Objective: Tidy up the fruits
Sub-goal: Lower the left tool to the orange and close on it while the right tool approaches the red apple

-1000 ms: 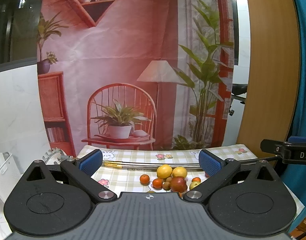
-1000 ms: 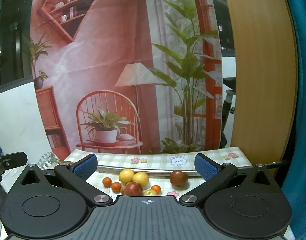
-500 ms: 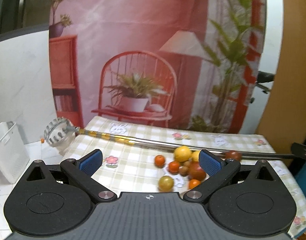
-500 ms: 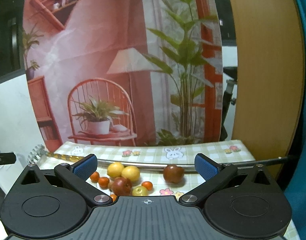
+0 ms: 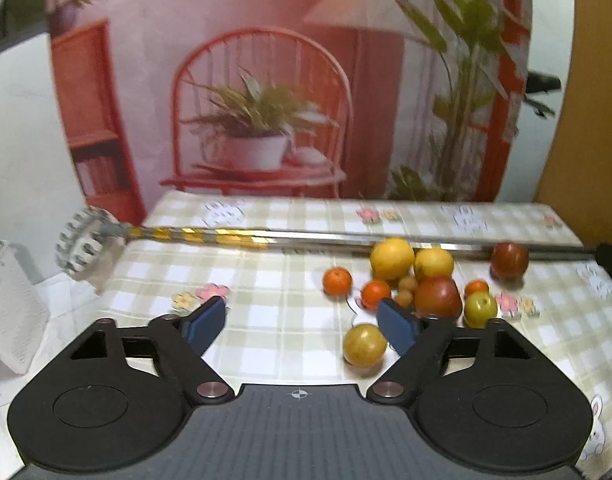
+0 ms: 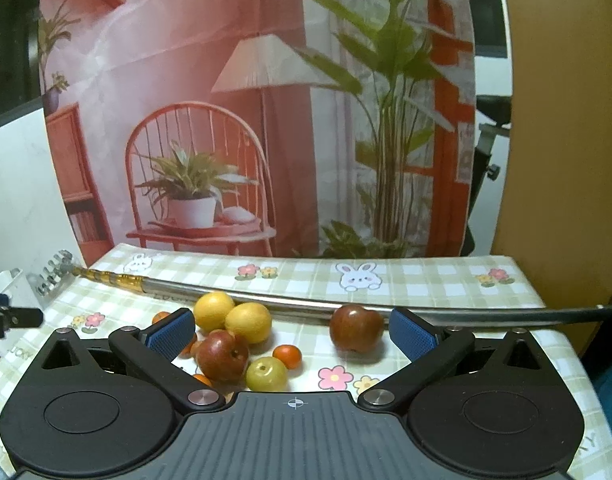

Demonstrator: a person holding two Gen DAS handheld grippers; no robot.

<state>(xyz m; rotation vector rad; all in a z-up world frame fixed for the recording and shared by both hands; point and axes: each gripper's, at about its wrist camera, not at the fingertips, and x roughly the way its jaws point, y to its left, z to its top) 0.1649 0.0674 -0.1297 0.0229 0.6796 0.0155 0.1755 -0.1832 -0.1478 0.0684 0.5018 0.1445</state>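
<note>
On the checked bench (image 6: 425, 280), the fruits (image 6: 234, 336) sit just ahead of both wide-open, empty claws, left claw (image 5: 302, 322) and right claw (image 6: 292, 330).

The tablecloth (image 6: 425, 280) is smooth checked sheet with a slight sheen. The pole (image 6: 290, 302) is polished metal, gold-banded at one end. Gripper bodies are matt ribbed black plastic; the fingers (image 6: 409, 334) carry textured blue pads. Apple (image 6: 355, 328) skins are glossy.

staged home set | printed room backdrop (image 6: 266, 100) | checked tablecloth (image 6: 425, 280)
</note>
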